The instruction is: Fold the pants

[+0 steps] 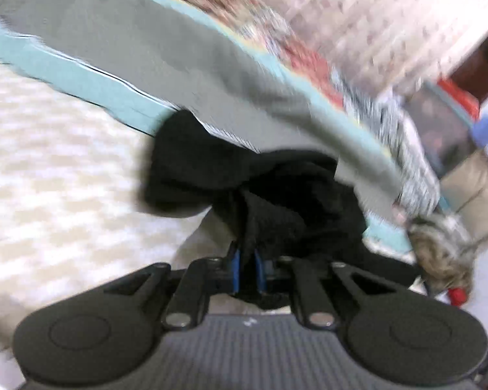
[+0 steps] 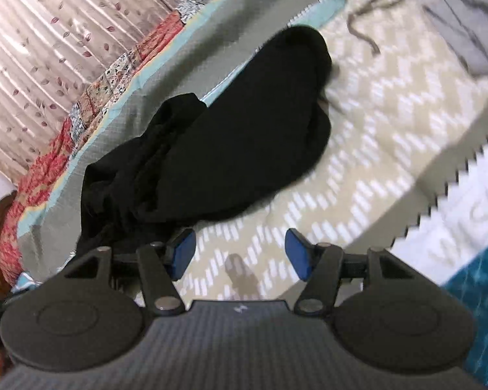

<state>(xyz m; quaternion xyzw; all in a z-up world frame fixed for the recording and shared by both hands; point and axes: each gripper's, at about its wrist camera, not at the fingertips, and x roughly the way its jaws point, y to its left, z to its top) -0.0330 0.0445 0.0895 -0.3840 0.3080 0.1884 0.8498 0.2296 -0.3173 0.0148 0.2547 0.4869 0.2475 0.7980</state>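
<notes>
The black pants [image 2: 231, 139] lie bunched on the beige zigzag-patterned bedcover [image 2: 390, 123], partly over a grey blanket with a teal border [image 2: 120, 120]. My left gripper [image 1: 247, 273] is shut on a fold of the black pants [image 1: 276, 201], which hang crumpled from its blue pads [image 1: 236, 271]. My right gripper [image 2: 240, 256] is open and empty, its blue pads [image 2: 297, 256] wide apart just right of the pants' near end, above the bedcover.
A red patchwork quilt [image 2: 48, 162] and a pink leaf-print curtain [image 2: 48, 39] lie beyond the grey blanket. A white and teal towel with a zigzag edge [image 2: 465, 227] is at the right. A grey garment [image 2: 471, 16] lies at the far right.
</notes>
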